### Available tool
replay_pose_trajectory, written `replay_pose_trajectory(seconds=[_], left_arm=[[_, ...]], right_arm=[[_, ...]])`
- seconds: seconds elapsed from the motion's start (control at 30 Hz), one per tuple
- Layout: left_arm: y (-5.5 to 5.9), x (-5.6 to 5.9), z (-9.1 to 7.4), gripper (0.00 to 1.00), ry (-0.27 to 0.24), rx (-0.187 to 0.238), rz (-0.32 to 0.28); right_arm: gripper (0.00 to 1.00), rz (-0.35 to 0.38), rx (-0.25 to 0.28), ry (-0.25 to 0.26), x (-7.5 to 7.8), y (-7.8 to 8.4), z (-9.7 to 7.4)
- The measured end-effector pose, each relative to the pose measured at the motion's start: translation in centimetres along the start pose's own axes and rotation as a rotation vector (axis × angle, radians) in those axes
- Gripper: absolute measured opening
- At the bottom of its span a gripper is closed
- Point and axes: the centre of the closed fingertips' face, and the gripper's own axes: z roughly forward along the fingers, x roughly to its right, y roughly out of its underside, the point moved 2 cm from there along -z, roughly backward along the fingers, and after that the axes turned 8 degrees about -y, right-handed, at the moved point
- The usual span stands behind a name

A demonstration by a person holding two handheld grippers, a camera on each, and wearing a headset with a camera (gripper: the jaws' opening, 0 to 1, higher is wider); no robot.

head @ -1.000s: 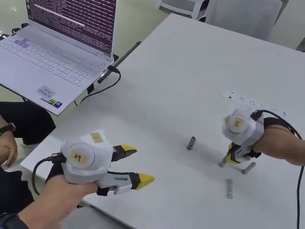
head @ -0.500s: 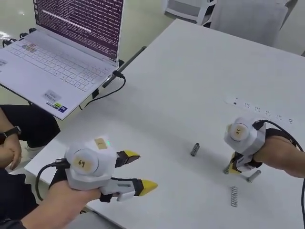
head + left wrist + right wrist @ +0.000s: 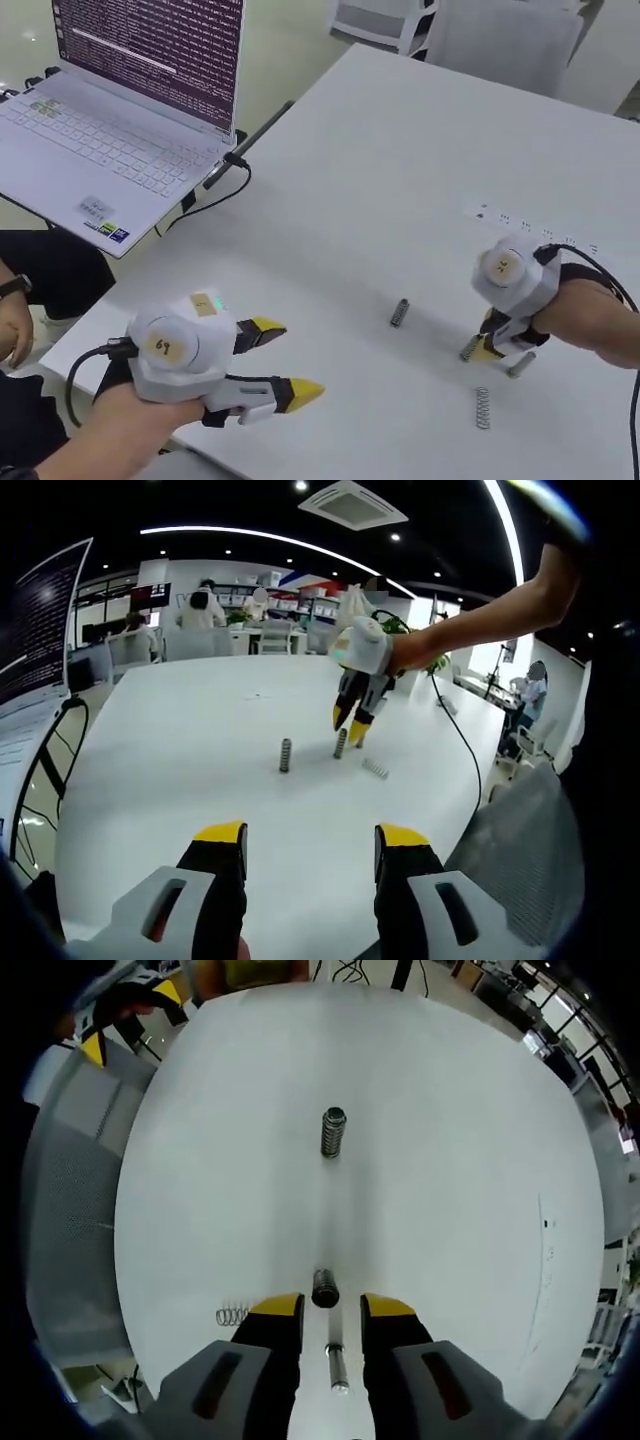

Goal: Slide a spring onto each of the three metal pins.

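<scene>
Barely anything has changed in the last half second; only the camera has swung. The right gripper (image 3: 487, 349) still hangs low at the right of the table (image 3: 400, 150), jaws narrowly apart, with a sprung pin (image 3: 325, 1288) standing between its tips, seemingly ungripped. A bare pin (image 3: 520, 364) lies just right of it and a loose spring (image 3: 483, 407) lies nearer. Another sprung pin (image 3: 400, 312) stands to the left. The left gripper (image 3: 290, 357) still hovers wide open at the near edge.
</scene>
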Motion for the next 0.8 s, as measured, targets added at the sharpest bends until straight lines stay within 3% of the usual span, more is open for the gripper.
replay_pose_trajectory(seconds=[0.33,0.63,0.8], left_arm=[[-0.3,0.1,0.0,0.45,0.004,0.005,-0.008],[-0.7,0.4,0.4,0.45,0.019,0.014,0.001],[-1.1,0.6,0.6,0.45,0.028,0.018,0.004]], right_arm=[[0.27,0.048,0.068,0.039,-0.6,0.3,-2.1],[0.32,0.138,0.185,0.080,-1.6,0.6,-4.0],[0.36,0.197,0.278,0.095,-2.5,0.6,-4.9]])
